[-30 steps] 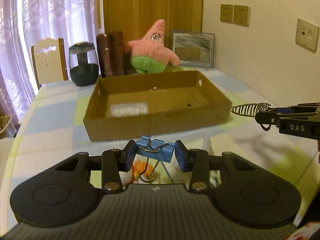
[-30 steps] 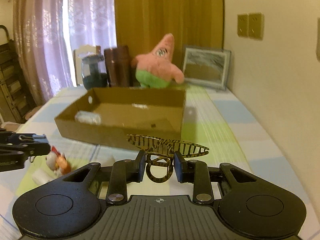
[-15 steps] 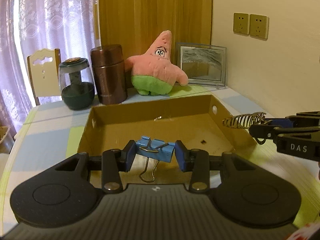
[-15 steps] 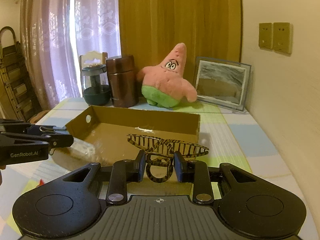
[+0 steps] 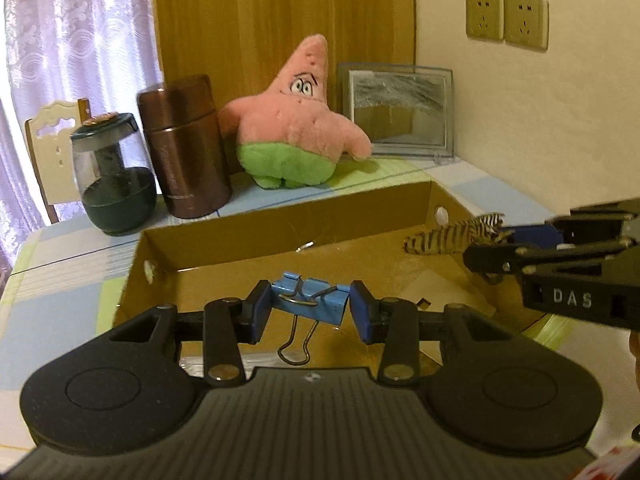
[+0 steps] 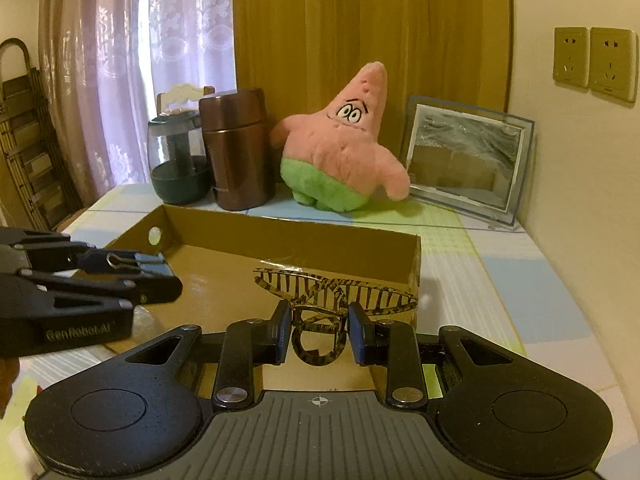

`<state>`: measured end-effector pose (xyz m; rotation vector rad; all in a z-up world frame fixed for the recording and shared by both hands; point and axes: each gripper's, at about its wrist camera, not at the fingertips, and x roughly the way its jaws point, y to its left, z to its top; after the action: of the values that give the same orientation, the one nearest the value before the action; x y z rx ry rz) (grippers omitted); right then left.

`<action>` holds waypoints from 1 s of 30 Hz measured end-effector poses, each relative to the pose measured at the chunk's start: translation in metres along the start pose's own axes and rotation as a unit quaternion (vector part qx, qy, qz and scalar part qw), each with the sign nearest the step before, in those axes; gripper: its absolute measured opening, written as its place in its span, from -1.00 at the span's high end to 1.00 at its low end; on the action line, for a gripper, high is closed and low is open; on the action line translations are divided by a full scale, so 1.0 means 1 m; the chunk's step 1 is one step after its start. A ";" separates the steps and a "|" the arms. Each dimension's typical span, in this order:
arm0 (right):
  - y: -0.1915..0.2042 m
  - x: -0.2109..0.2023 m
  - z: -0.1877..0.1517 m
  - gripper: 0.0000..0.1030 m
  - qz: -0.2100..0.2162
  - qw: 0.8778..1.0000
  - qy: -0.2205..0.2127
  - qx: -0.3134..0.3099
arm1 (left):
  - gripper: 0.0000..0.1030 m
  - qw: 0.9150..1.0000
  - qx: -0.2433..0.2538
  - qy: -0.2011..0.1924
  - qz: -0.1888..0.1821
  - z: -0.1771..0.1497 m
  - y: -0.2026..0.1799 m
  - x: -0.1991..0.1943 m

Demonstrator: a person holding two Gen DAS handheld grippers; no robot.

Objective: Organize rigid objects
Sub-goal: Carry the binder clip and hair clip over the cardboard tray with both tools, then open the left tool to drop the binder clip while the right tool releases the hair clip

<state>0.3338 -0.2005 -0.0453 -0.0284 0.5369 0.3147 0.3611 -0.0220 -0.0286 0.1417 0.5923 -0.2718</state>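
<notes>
My left gripper (image 5: 306, 306) is pinching a blue binder clip (image 5: 308, 302), my right gripper (image 6: 319, 330) a striped hair claw (image 6: 332, 294), both over the cardboard box (image 6: 280, 240), mid-frame on the checked table (image 6: 500, 264).

Between the blue fingertip pads (image 5: 261, 312) of the black left gripper (image 5: 307, 310) is a light blue binder clip (image 5: 310, 304) with silver wire handles. Between the fingers of the black right gripper (image 6: 318, 334) is a hair claw (image 6: 332, 294) striped in brown and pale yellow. Beyond the fingers are a brown cardboard box (image 6: 288, 240), a pink plush star (image 6: 340, 144) with green shorts, a copper-brown flask (image 6: 236, 148) and a tablecloth (image 6: 516, 292) checked in blue, green and white.
</notes>
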 end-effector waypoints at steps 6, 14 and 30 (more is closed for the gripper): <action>-0.003 0.005 0.000 0.49 0.001 1.000 0.005 0.005 | 0.27 1.000 0.005 0.017 -0.015 -0.004 -0.006 0.016; -0.005 0.004 0.001 0.48 0.003 1.000 0.006 0.009 | -0.15 1.000 0.007 0.017 0.017 -0.006 0.002 0.001; 0.006 0.011 -0.007 0.48 0.022 1.000 0.020 -0.005 | -0.15 0.999 -0.019 0.017 0.028 -0.005 0.021 -0.008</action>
<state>0.3376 -0.1927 -0.0568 -0.0332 0.5766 0.3604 0.3586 0.0007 -0.0270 0.1272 0.6265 -0.2043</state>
